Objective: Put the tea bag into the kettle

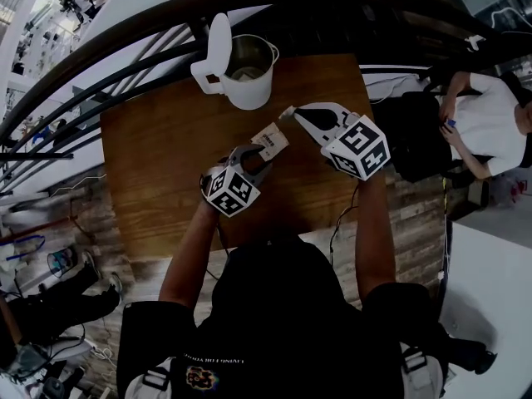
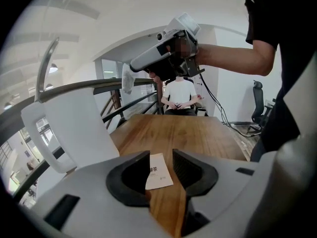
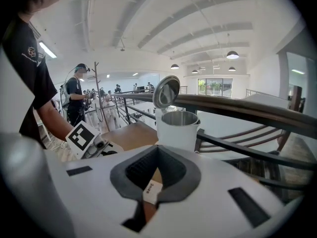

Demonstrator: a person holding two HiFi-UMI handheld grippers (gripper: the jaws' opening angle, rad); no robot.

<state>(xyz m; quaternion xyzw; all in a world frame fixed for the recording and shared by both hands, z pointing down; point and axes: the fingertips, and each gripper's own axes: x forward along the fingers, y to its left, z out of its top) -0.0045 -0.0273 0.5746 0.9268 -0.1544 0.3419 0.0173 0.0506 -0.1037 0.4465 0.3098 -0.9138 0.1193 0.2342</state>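
Observation:
The white kettle (image 1: 245, 77) stands at the far edge of the wooden table (image 1: 166, 165) with its lid tipped open; it also fills the left of the left gripper view (image 2: 69, 128) and rises ahead in the right gripper view (image 3: 177, 128). My right gripper (image 1: 293, 113) is raised and shut on the tea bag (image 2: 127, 79), which hangs from its tip right of the kettle; the bag's paper tag (image 3: 152, 192) shows pinched between the jaws (image 3: 158, 148). My left gripper (image 1: 256, 160) stands open low over the table. The empty paper wrapper (image 2: 159, 171) lies flat between its fingers, not gripped.
A dark curved railing (image 1: 332, 7) runs just behind the table and kettle, with a drop beyond it. A seated person (image 1: 486, 123) is to the right of the table. Cables (image 1: 391, 81) lie on the floor by the table's right side.

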